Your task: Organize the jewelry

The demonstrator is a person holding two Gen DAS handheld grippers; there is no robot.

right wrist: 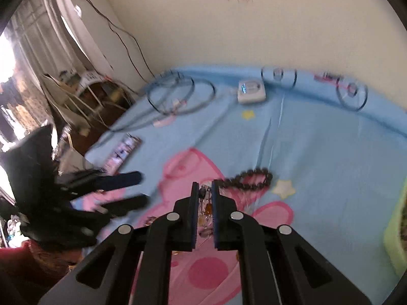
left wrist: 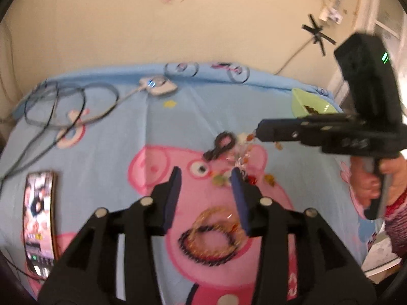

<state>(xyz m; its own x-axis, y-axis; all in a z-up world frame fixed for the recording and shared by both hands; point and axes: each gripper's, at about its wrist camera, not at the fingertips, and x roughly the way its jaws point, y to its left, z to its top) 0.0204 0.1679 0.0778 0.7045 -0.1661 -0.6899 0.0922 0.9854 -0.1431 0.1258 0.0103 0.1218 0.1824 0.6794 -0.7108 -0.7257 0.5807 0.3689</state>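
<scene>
My left gripper (left wrist: 206,172) is open and empty above the pink cartoon pig on the blue cloth. Below it lie a dark beaded bracelet (left wrist: 208,244) and a gold chain (left wrist: 216,216). Further off lie a dark bead bracelet (left wrist: 220,146) and small coloured pieces (left wrist: 221,179). My right gripper (left wrist: 257,133) is shut on a clear and amber bead string (right wrist: 205,203) that dangles to the cloth (left wrist: 241,157). In the right wrist view the gripper (right wrist: 205,184) sits next to the dark bead bracelet (right wrist: 250,179). My left gripper also shows there (right wrist: 142,188), open.
A green bowl (left wrist: 302,104) with jewelry stands at the right; its rim shows in the right wrist view (right wrist: 396,228). A phone (left wrist: 38,223) lies at the left. A white charger box (left wrist: 159,86) and coiled cables (left wrist: 68,106) lie at the far edge by the wall.
</scene>
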